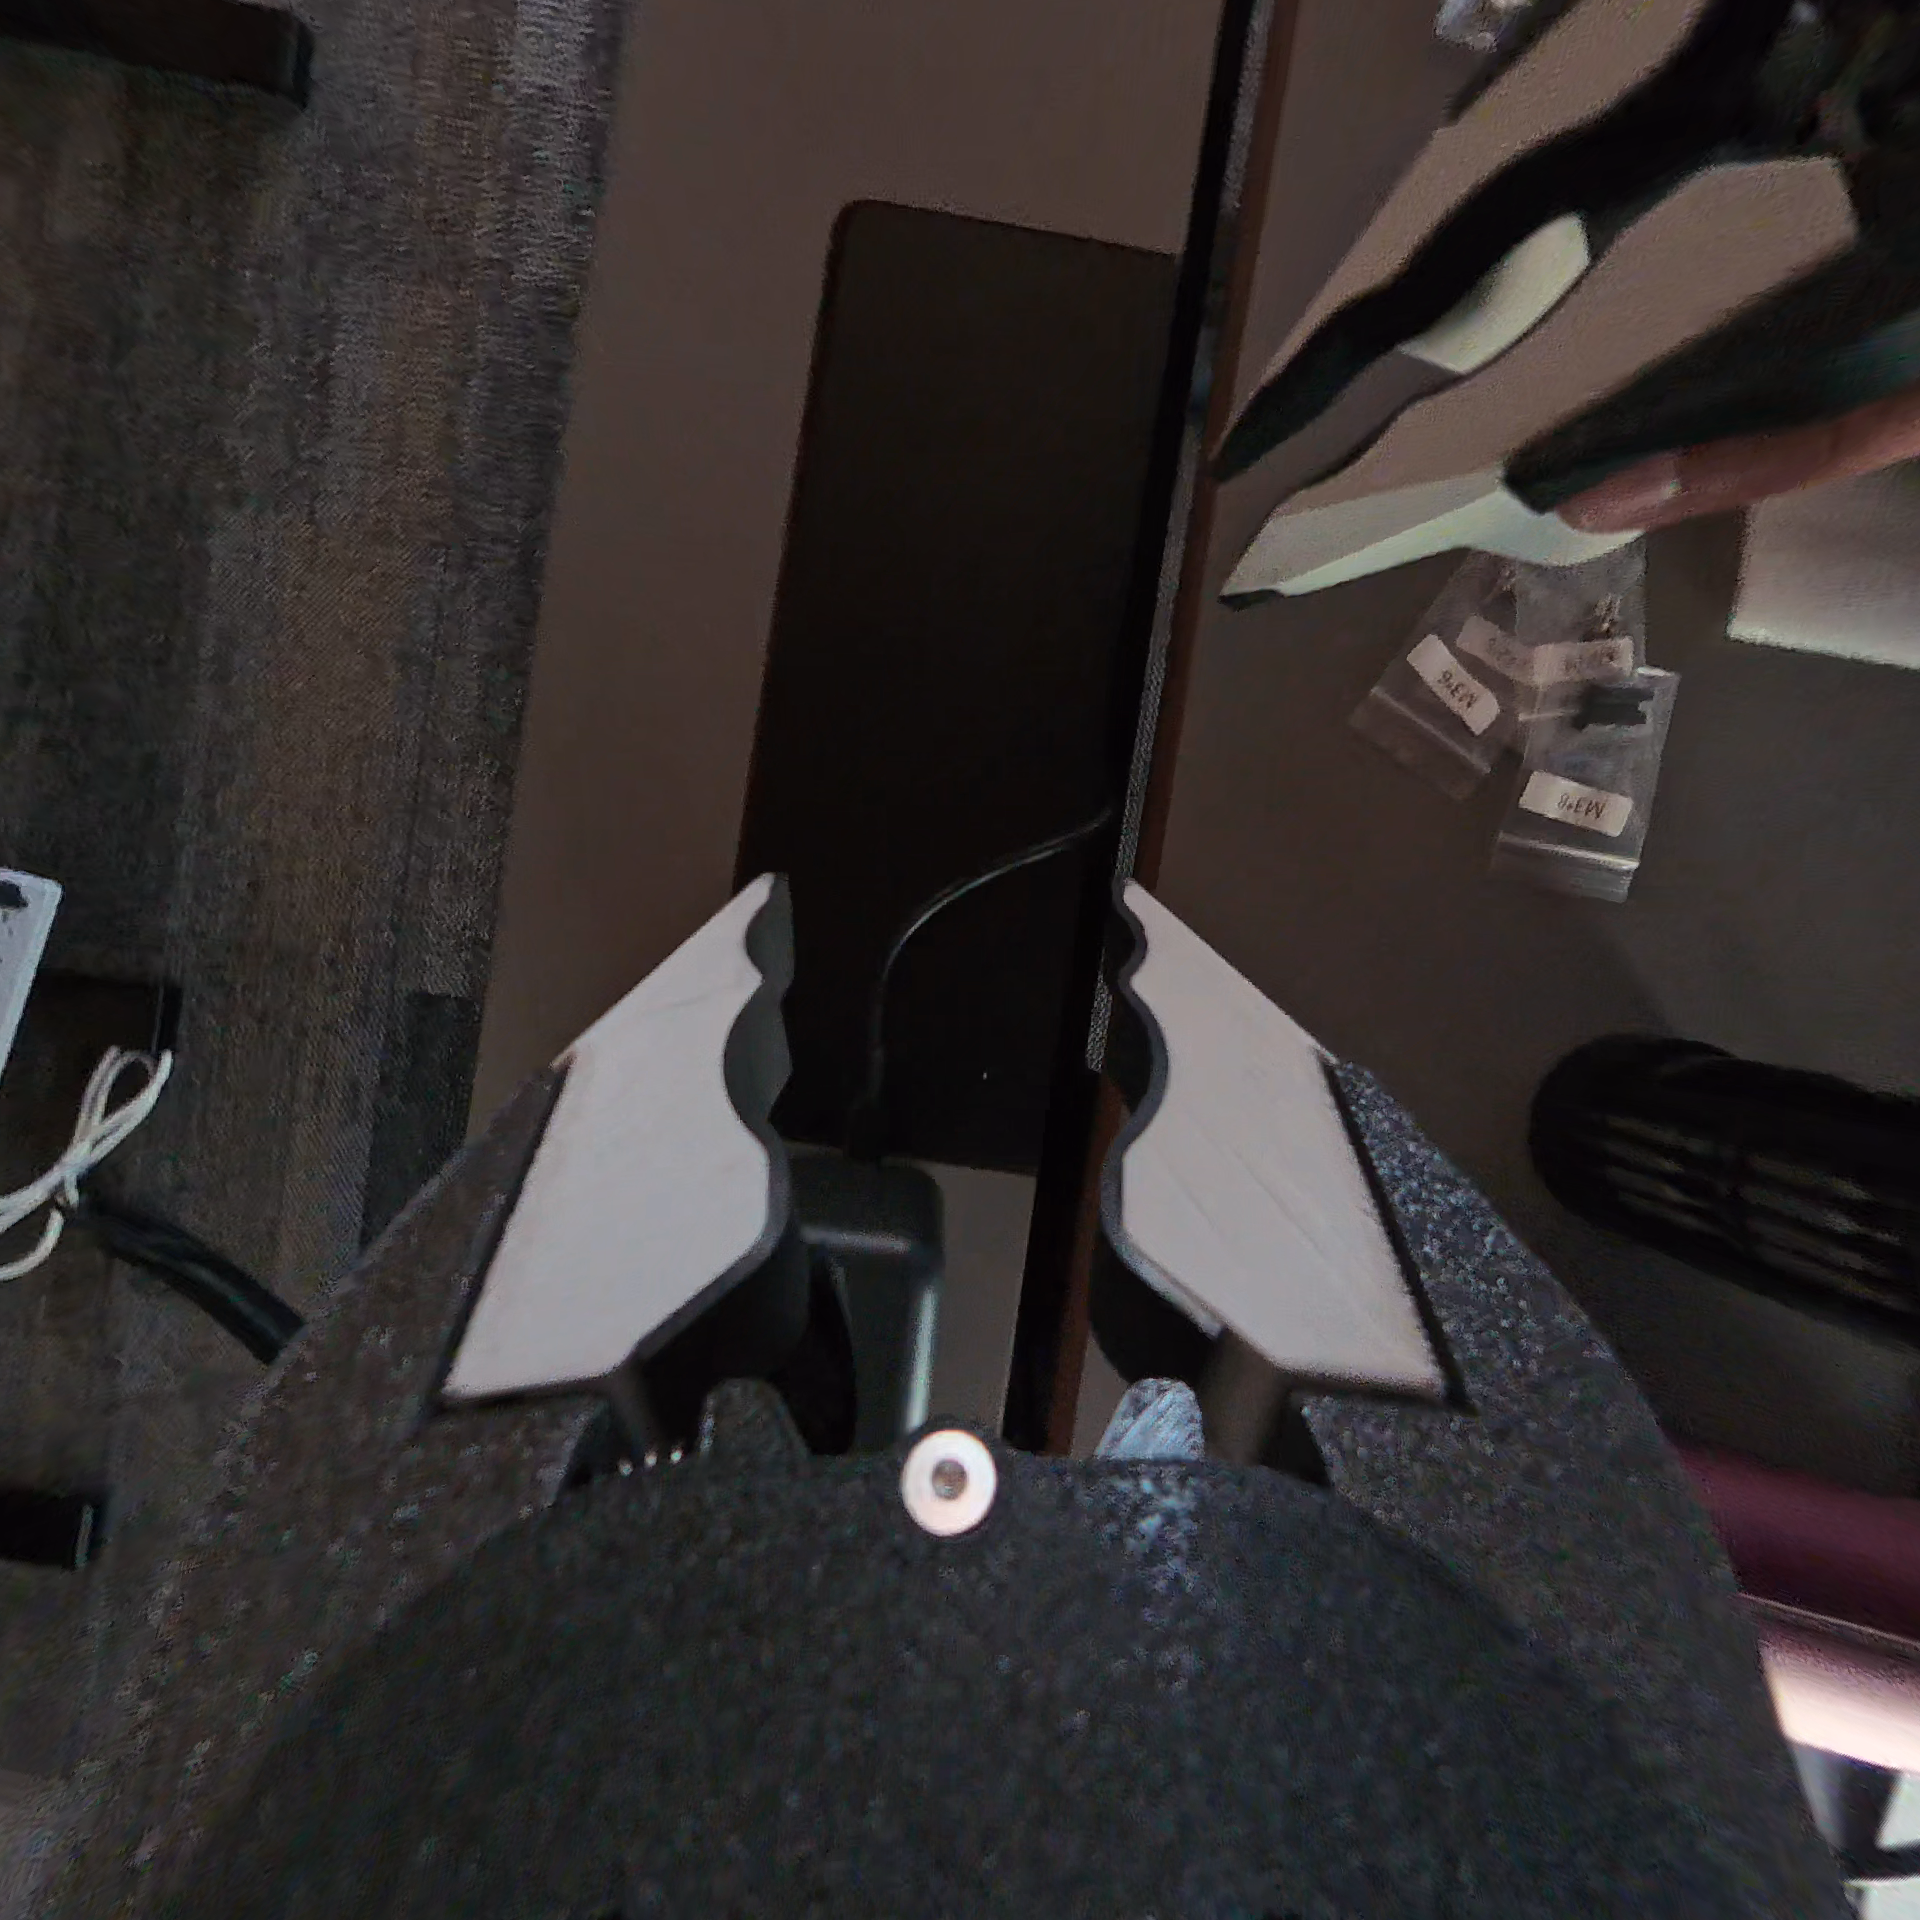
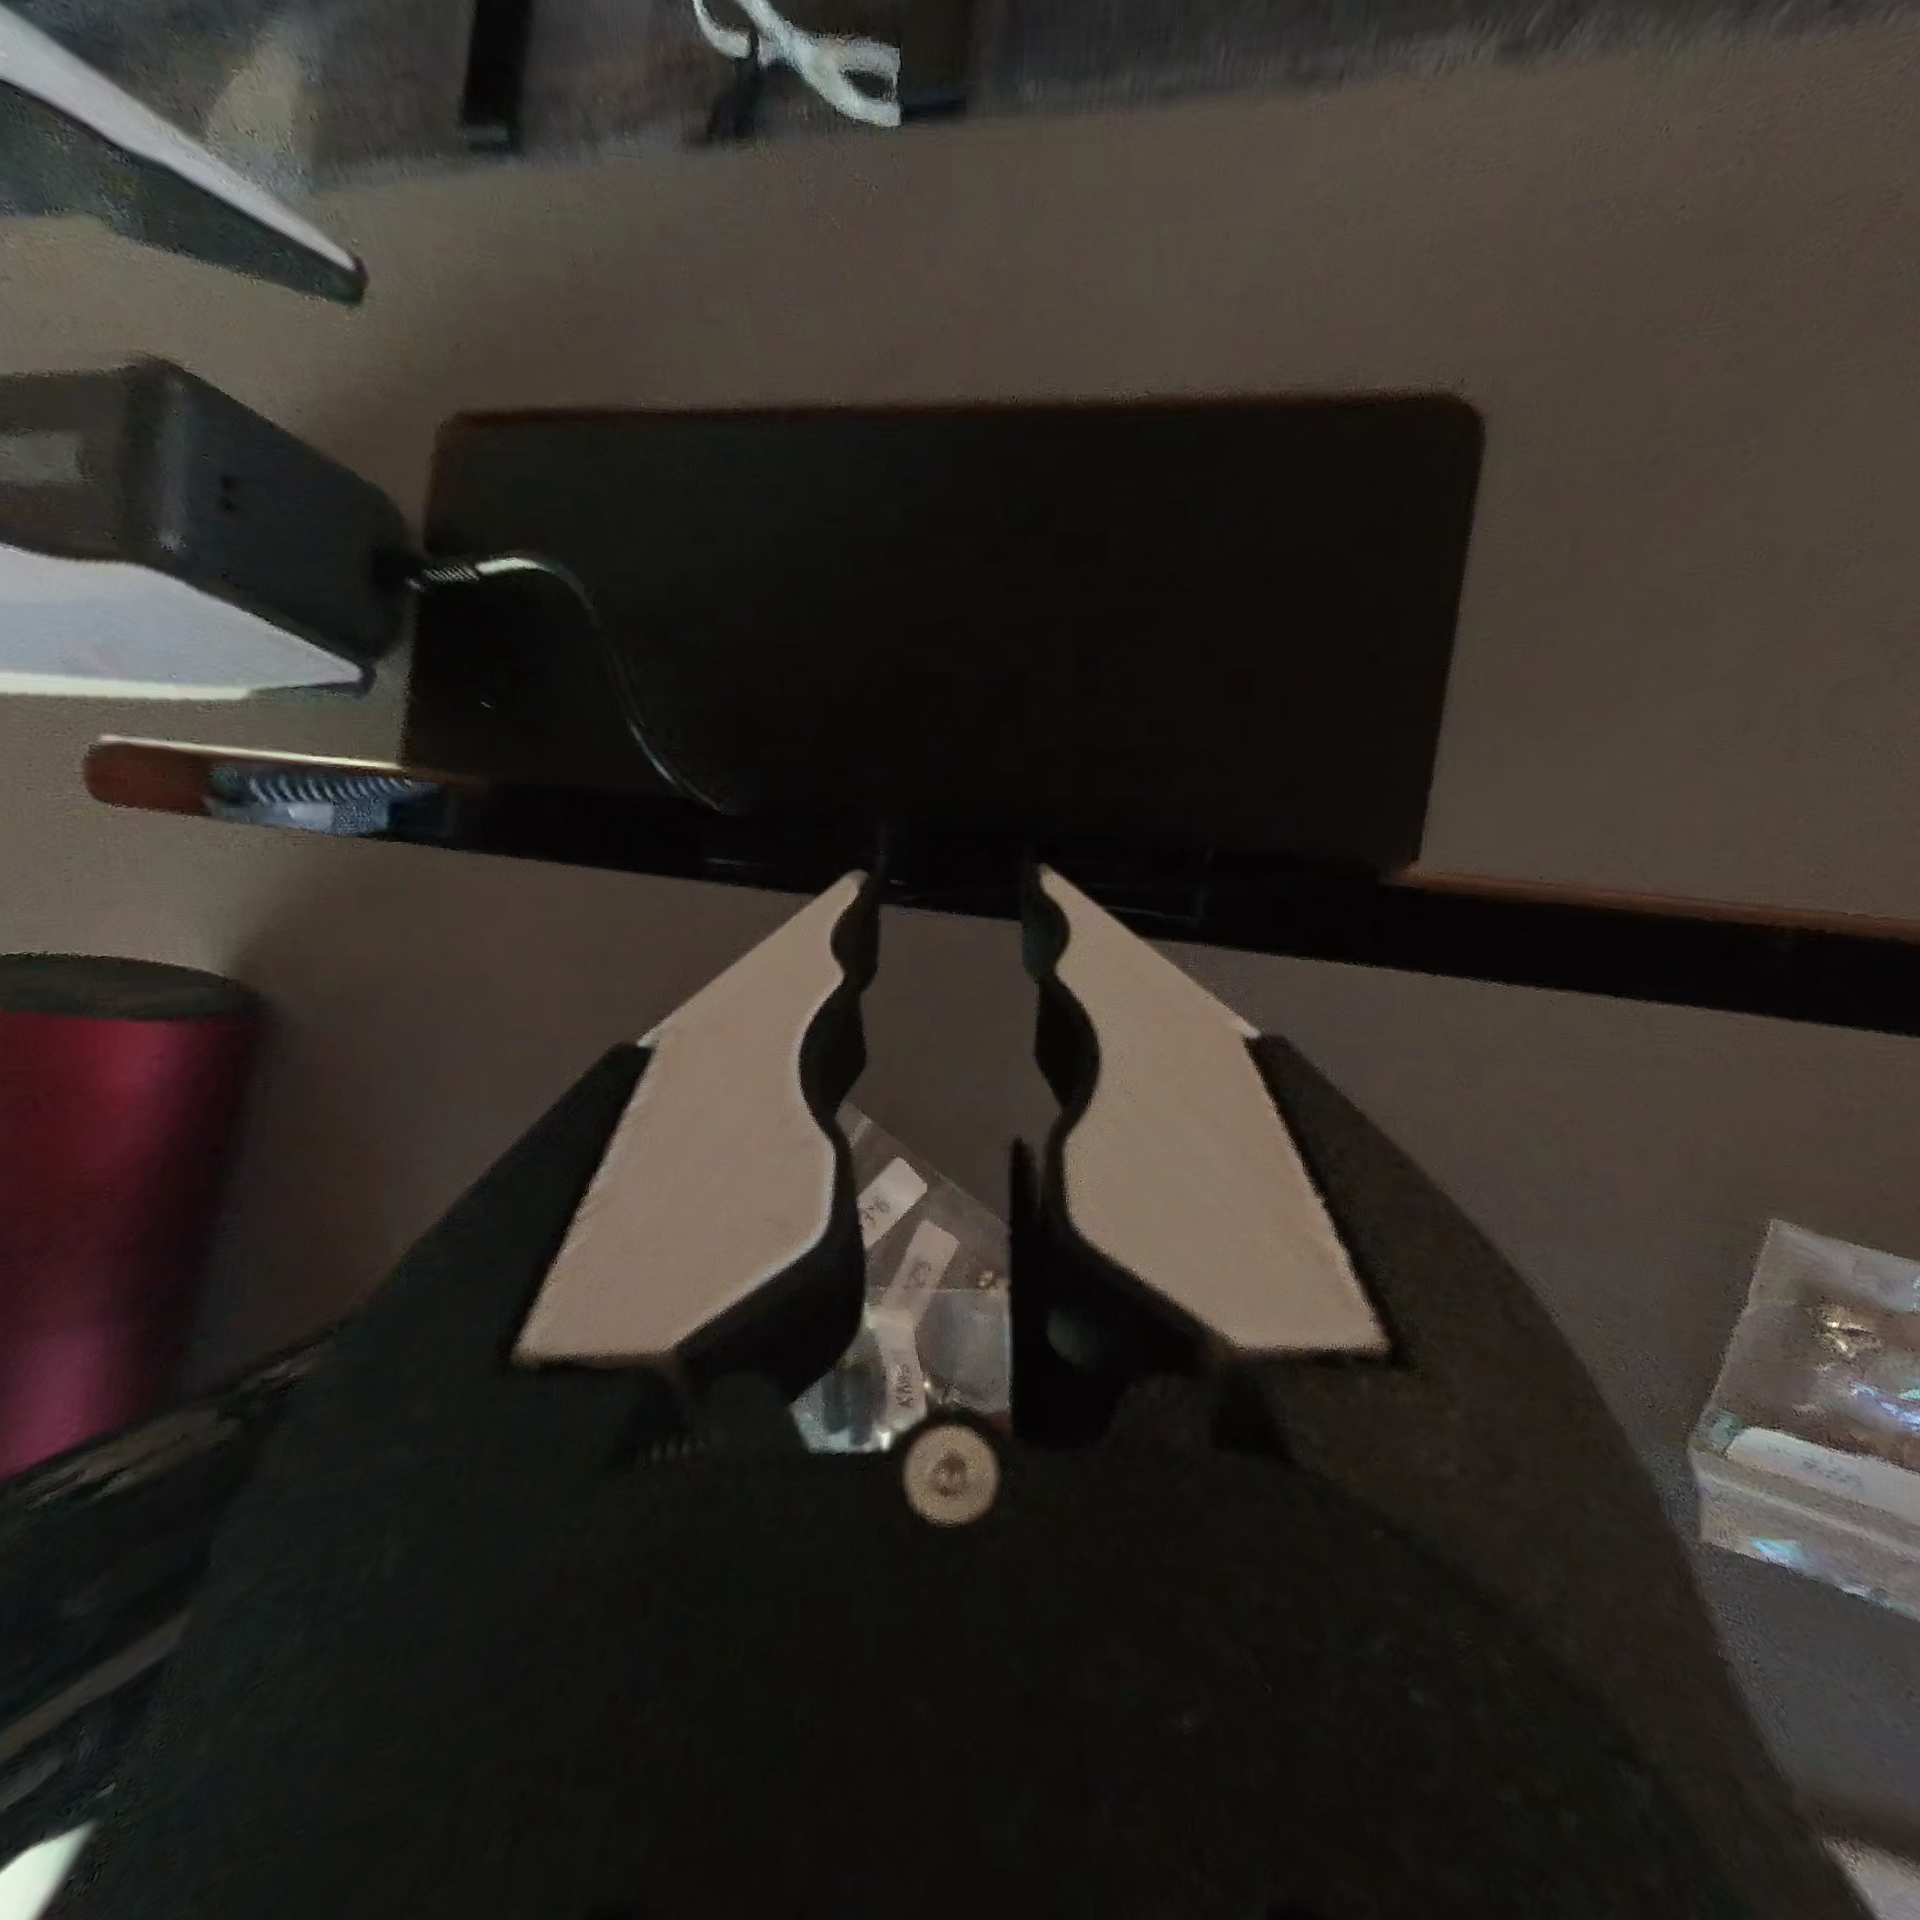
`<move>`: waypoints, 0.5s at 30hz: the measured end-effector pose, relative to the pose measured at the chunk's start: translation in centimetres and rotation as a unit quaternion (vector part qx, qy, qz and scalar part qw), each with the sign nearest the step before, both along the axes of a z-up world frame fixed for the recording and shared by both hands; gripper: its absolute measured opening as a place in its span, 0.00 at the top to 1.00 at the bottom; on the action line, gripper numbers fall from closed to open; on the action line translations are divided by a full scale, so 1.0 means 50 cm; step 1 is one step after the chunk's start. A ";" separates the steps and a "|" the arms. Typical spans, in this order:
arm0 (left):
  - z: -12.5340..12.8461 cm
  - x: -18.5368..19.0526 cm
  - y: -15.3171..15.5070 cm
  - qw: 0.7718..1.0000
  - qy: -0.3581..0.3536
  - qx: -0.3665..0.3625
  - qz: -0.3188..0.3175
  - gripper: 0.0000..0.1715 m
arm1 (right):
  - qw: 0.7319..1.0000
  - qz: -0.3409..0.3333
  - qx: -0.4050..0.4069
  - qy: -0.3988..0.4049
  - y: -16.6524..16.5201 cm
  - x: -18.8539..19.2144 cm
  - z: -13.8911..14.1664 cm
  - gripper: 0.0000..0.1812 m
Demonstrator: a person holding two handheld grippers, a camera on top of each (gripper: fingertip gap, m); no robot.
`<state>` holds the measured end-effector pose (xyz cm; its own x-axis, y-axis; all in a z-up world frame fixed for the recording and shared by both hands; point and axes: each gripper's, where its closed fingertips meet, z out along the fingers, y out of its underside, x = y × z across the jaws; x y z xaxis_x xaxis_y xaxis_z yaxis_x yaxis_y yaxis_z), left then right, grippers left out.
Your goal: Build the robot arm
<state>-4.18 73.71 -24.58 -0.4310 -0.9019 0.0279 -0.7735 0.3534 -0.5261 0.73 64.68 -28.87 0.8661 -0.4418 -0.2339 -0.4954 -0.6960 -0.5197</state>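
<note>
My left gripper is open. A black power adapter sits between its fingers, close to the left finger, and its black cable curves away over a black rounded mat. A thin black panel seen edge-on runs past the right finger. My right gripper is partly open and empty, its tips just short of that panel's edge. It also shows in the left wrist view, held by a hand. The adapter and the mat show in the right wrist view.
Small clear labelled bags lie on the tan table, under my right gripper and at its right. A maroon cylinder and a black ribbed cylinder stand nearby. Grey carpet and a white cord lie beyond the table edge.
</note>
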 end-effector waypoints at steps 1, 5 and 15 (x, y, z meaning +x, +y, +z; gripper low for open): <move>-0.009 0.005 -0.009 1.000 0.004 0.001 -0.020 0.65 | 1.000 0.004 -0.008 0.003 0.000 0.003 -0.007 0.85; -0.063 -0.001 -0.050 0.994 0.053 -0.005 -0.100 0.65 | 1.000 0.002 -0.015 0.020 0.005 0.009 -0.018 0.80; -0.130 -0.008 -0.056 0.988 0.048 0.063 -0.131 0.76 | 0.943 -0.194 0.112 0.248 0.040 -0.003 -0.035 0.69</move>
